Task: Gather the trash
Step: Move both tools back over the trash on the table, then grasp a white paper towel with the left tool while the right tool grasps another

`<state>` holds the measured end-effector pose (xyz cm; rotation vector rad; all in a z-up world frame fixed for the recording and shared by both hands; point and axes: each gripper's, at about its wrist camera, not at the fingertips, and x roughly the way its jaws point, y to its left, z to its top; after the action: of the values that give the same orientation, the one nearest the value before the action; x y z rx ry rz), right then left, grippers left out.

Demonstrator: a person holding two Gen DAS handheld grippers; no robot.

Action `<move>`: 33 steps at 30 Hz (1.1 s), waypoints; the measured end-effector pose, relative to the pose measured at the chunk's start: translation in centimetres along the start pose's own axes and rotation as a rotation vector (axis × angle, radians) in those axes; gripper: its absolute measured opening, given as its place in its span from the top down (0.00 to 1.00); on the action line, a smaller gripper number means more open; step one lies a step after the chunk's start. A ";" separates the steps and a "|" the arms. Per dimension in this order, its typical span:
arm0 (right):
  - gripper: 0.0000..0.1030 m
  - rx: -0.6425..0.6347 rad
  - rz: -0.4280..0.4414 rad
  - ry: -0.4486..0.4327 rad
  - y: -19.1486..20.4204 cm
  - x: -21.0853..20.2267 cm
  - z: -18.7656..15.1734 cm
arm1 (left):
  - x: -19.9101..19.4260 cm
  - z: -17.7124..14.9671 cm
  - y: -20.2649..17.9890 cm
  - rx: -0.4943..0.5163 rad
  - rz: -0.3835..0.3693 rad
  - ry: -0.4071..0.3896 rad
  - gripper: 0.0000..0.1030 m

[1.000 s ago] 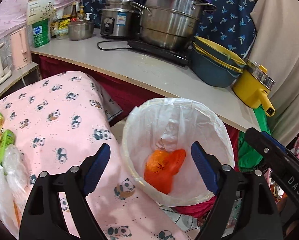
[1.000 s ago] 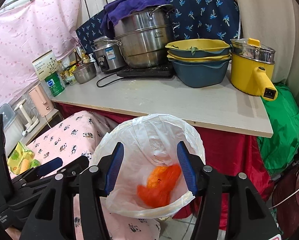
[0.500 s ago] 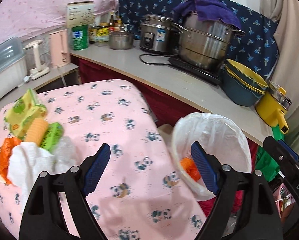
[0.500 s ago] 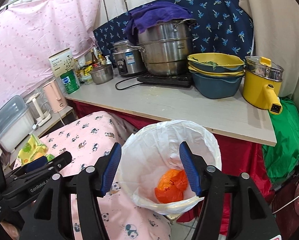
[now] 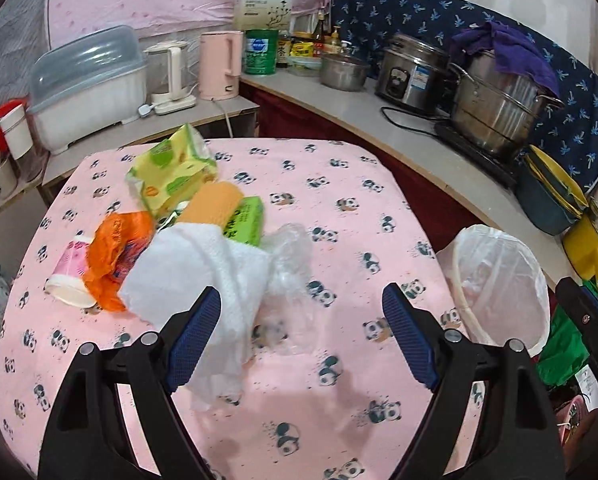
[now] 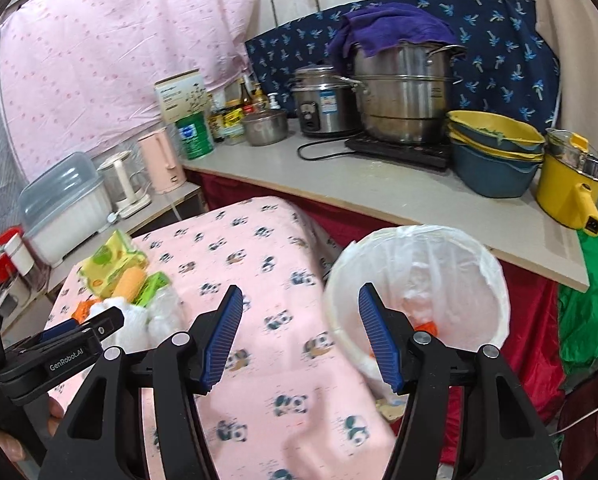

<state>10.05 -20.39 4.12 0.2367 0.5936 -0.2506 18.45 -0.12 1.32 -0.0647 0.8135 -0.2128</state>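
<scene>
Left claw (image 5: 301, 330), wide open and empty, has swung away from the bin (image 5: 499, 284) and now hangs over the trash pile (image 5: 187, 240) on the panda-cloth worktop (image 5: 339, 184), its left finger (image 5: 195, 334) against the white tissue (image 5: 195, 276). Right claw (image 6: 301, 334), also open and empty, trails between worktop and bin. One orange bag (image 6: 427, 326) is binned; my guess is the tissue goes next.

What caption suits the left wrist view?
Open left hand-held gripper poised over a trash pile on the panda-print tablecloth, lined bin alongside.
</scene>
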 end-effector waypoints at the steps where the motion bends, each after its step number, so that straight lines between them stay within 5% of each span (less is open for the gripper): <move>1: 0.43 -0.003 0.011 0.009 0.6 0.1 -0.4 | 0.0 -0.4 1.0 -0.015 0.007 0.012 0.23; 16: 0.43 -0.084 0.120 0.132 8.3 2.4 -5.0 | 1.5 -3.7 8.0 -0.154 -0.028 0.123 0.27; 19: 0.43 -0.093 0.130 0.148 9.1 2.9 -5.3 | 2.3 -3.6 8.1 -0.169 -0.060 0.142 0.40; 26: 0.45 -0.096 0.150 0.173 10.1 4.0 -5.3 | 3.1 -3.8 9.5 -0.200 -0.103 0.169 0.88; 33: 0.54 -0.133 0.198 0.217 12.9 5.7 -5.8 | 1.8 -3.5 11.7 -0.212 -0.072 0.128 0.96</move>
<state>15.42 -7.42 -1.90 0.1934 0.7928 0.0067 19.02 11.00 -4.00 -0.2824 0.9605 -0.1990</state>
